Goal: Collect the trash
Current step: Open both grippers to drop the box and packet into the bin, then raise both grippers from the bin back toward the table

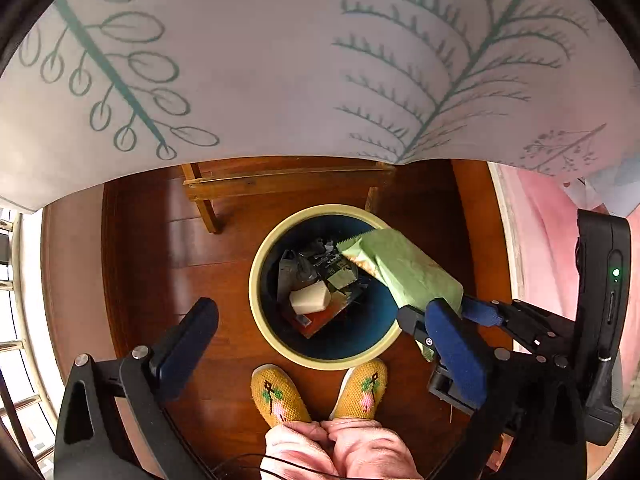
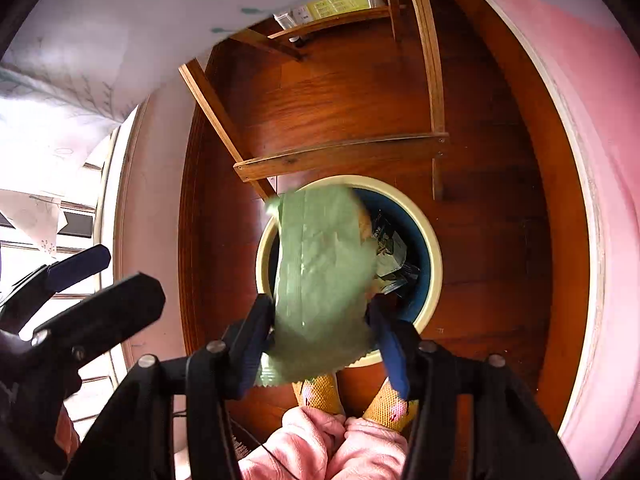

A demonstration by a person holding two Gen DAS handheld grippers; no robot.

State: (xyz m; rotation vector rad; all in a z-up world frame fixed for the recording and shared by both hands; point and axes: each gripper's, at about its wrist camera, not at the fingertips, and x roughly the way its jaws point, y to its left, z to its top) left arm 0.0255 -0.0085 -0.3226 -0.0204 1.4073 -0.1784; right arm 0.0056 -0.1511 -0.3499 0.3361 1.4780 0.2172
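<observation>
A round bin with a cream rim (image 1: 256, 280) (image 2: 437, 256) and a blue inside stands on the wooden floor below both grippers; it holds several wrappers and a white block (image 1: 310, 299). A green wrapper (image 1: 412, 268) (image 2: 320, 276), blurred, hangs over the bin's edge between the fingers of my right gripper (image 2: 322, 344) (image 1: 464, 306). Its jaws stand apart on either side of the wrapper and do not visibly pinch it. My left gripper (image 1: 322, 348) (image 2: 100, 282) is wide open above the bin's near rim, with nothing between its fingers.
A person's yellow embroidered slippers (image 1: 280, 396) and pink-trousered knees (image 1: 340, 452) are just in front of the bin. A wooden table frame (image 1: 280, 182) (image 2: 340, 152) stands behind it under a leaf-printed cloth (image 1: 280, 60). Pink fabric (image 2: 600, 200) lies at the right.
</observation>
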